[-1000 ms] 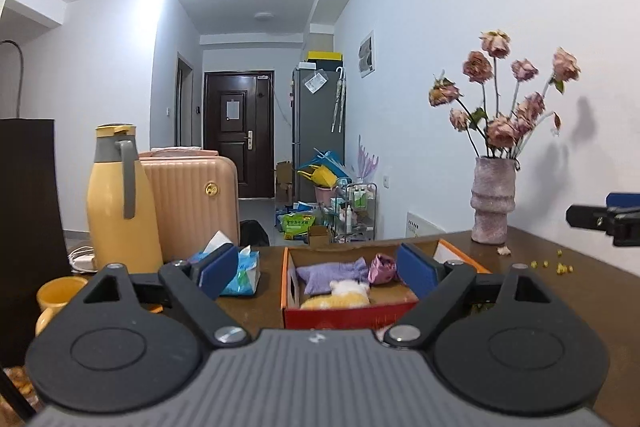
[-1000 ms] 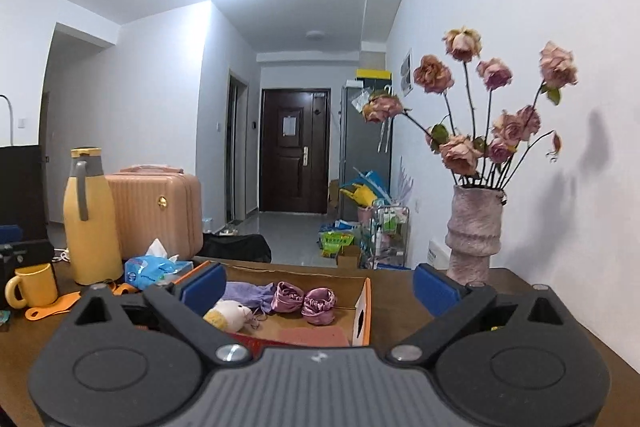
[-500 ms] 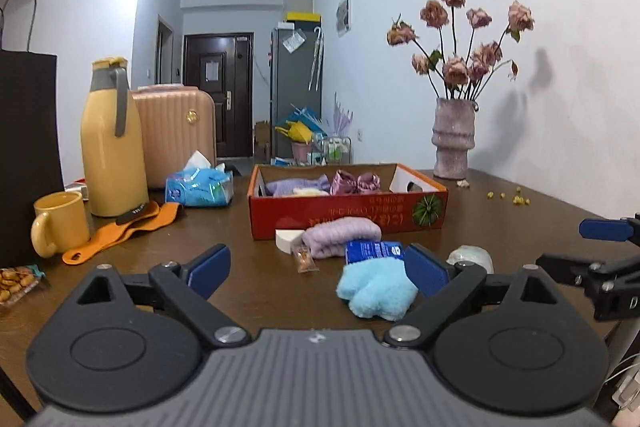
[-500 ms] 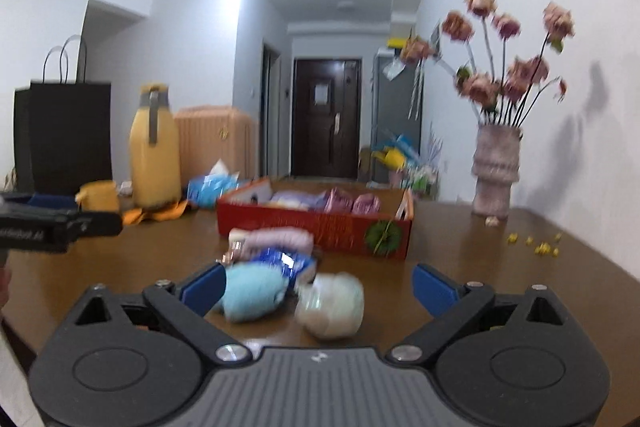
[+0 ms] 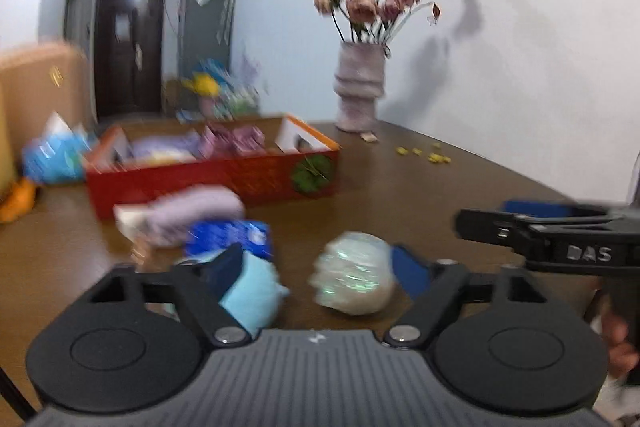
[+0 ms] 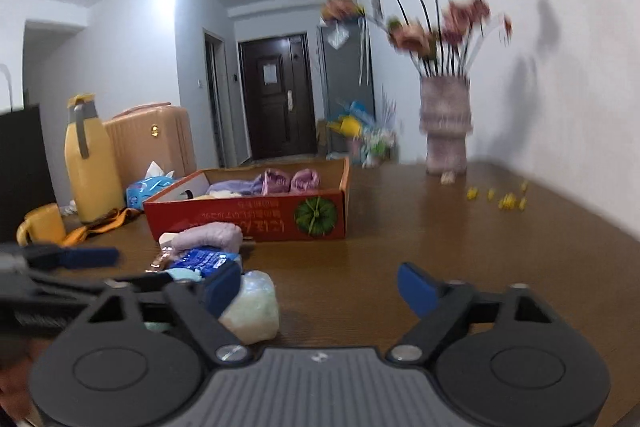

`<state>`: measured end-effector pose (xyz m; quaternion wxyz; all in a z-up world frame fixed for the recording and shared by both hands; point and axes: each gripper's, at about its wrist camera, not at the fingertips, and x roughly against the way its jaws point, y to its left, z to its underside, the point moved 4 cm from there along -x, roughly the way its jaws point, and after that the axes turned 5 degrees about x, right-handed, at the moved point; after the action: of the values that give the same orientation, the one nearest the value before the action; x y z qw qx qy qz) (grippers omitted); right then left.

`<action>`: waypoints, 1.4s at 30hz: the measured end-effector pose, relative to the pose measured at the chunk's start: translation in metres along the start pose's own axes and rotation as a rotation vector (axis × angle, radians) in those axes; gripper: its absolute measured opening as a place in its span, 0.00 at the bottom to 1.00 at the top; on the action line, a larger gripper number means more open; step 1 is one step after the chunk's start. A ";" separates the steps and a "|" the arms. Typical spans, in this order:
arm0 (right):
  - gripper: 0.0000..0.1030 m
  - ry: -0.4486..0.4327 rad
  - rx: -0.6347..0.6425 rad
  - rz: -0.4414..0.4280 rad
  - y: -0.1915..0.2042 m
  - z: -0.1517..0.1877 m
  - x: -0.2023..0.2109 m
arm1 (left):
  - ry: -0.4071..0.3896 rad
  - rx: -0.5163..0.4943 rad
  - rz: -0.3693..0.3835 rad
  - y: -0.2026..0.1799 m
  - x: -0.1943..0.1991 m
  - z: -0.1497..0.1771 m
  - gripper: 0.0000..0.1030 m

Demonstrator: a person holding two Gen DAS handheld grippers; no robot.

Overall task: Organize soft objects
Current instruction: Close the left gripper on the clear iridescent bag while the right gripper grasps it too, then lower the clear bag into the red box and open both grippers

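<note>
**Both grippers low over the soft pile**

The left gripper (image 5: 316,269) is closing, jaws still wide, around a fluffy light-blue bundle (image 5: 252,297) and a shiny whitish wrapped ball (image 5: 352,281) on the brown wooden table (image 5: 420,187); the pads grip nothing. The right gripper (image 6: 320,287) is closing on nothing, that ball just inside its left finger

The left wrist view is smeared with motion: the red box (image 5: 212,183) and the soft things inside it are only coloured smudges. A blue pad covers part of the pale blue bundle (image 5: 256,297). A black bag (image 6: 24,163) runs off the right wrist view's left edge. The vase's flowers (image 6: 440,11) are blurred.
</note>
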<state>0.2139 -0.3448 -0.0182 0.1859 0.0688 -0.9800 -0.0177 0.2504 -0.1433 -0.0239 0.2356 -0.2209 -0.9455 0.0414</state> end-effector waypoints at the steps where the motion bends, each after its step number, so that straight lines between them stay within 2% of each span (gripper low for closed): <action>1: 0.67 0.021 -0.043 -0.037 -0.007 0.001 -0.007 | 0.033 0.043 0.026 0.002 -0.006 0.002 0.70; 4: 0.57 0.073 -0.120 -0.128 -0.018 0.002 -0.031 | 0.094 0.206 0.103 0.017 -0.021 0.001 0.67; 5: 0.57 0.085 -0.131 -0.153 -0.017 0.002 -0.041 | 0.112 0.256 0.138 0.021 -0.026 0.001 0.61; 6: 0.57 0.094 -0.141 -0.177 -0.015 0.002 -0.049 | 0.130 0.280 0.158 0.023 -0.032 0.000 0.51; 8: 0.52 0.119 -0.148 -0.237 -0.008 0.003 -0.067 | 0.173 0.309 0.154 0.029 -0.043 0.002 0.38; 10: 0.38 0.153 -0.148 -0.263 -0.001 0.006 -0.081 | 0.206 0.332 0.153 0.035 -0.051 0.007 0.27; 11: 0.33 0.185 -0.160 -0.274 0.001 0.009 -0.088 | 0.225 0.347 0.160 0.037 -0.054 0.010 0.16; 12: 0.16 0.215 -0.178 -0.289 0.003 0.013 -0.093 | 0.237 0.352 0.167 0.037 -0.054 0.013 0.10; 13: 0.09 0.230 -0.202 -0.310 0.003 0.017 -0.096 | 0.242 0.352 0.169 0.038 -0.054 0.014 0.10; 15: 0.07 0.227 -0.229 -0.314 0.004 0.020 -0.095 | 0.235 0.356 0.167 0.040 -0.053 0.015 0.06; 21: 0.04 0.195 -0.231 -0.310 0.008 0.014 -0.076 | 0.164 0.313 0.202 0.032 -0.027 -0.001 0.04; 25: 0.04 0.135 -0.215 -0.336 0.018 -0.012 -0.064 | 0.104 0.288 0.201 0.036 -0.009 -0.022 0.04; 30: 0.04 0.059 -0.126 -0.381 0.043 -0.078 -0.079 | -0.010 0.258 0.177 0.064 0.003 -0.091 0.04; 34: 0.04 0.020 -0.034 -0.420 0.077 -0.143 -0.128 | -0.067 0.213 0.088 0.106 -0.019 -0.149 0.04; 36: 0.04 0.045 -0.003 -0.436 0.094 -0.167 -0.172 | -0.051 0.206 0.048 0.132 -0.044 -0.170 0.04; 39: 0.04 0.126 0.001 -0.453 0.118 -0.188 -0.247 | 0.018 0.229 -0.030 0.176 -0.096 -0.184 0.04; 42: 0.04 0.236 0.006 -0.436 0.139 -0.185 -0.321 | 0.123 0.276 -0.074 0.214 -0.147 -0.177 0.04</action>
<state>0.5598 -0.1636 0.0459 0.2907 0.2807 -0.9135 -0.0462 0.5340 -0.0195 0.0307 0.3224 -0.1533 -0.9222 0.1487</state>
